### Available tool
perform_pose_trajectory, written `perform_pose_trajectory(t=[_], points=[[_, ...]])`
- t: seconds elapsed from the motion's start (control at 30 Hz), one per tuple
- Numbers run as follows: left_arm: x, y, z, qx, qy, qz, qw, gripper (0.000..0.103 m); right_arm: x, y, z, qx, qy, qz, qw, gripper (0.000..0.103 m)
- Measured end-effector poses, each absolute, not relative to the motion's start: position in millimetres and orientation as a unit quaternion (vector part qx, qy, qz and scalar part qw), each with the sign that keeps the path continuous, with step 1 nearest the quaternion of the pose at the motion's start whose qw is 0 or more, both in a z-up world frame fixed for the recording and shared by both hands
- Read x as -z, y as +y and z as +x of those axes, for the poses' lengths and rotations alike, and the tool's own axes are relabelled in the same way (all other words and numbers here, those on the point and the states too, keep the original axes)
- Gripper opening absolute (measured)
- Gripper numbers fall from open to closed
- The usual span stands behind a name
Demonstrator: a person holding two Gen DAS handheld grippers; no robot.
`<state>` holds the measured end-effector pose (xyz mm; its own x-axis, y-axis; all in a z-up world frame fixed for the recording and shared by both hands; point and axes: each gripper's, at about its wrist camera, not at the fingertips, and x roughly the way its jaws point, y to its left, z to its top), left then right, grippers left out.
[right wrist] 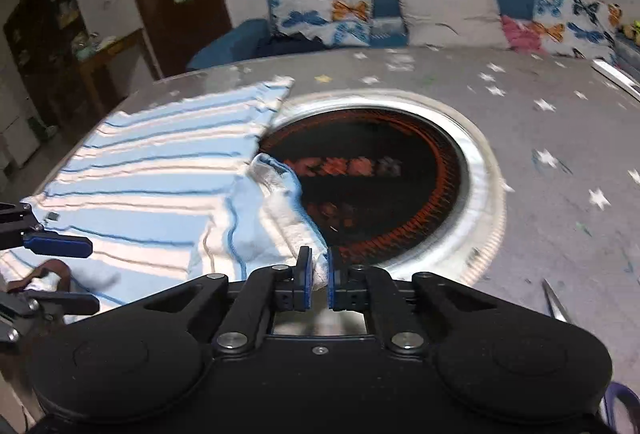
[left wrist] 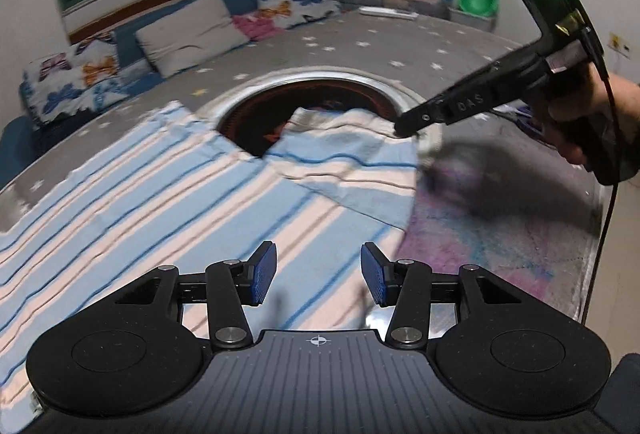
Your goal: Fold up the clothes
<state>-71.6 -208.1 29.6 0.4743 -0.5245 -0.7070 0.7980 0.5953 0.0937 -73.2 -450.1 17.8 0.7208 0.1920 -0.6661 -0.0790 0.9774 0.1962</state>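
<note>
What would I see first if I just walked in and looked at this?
Probably the big blue-and-white striped cloth spread over the starry grey table, partly covering the dark round hole in its middle. The right gripper pinches a folded corner of it, while the left gripper hangs open above the stripes.

A star-print table [right wrist: 560, 138] with a round dark inset [right wrist: 372, 186], butterfly cushions [right wrist: 320, 14] behind.
</note>
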Motion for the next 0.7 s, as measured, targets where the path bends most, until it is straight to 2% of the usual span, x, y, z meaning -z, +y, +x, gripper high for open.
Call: perform_pose_trajectory(t=[0.23, 0.47, 0.7], points=[[-14, -227, -70, 0.412, 0.33, 0.217, 0.821, 0.049, -35, -451, -74, -0.094, 0.344, 0.113, 0.927, 0.008], [-27, -178, -69, 0.372, 0.32, 0.194, 0.849, 0.052, -64, -406, -81, -0.171, 0.314, 0.099, 0.929, 0.007], [-40, -113, -68, 0.302, 0.31, 0.161, 0.887, 0.053, -55, -333, -66, -0.25, 0.331, 0.062, 0.908, 0.007]])
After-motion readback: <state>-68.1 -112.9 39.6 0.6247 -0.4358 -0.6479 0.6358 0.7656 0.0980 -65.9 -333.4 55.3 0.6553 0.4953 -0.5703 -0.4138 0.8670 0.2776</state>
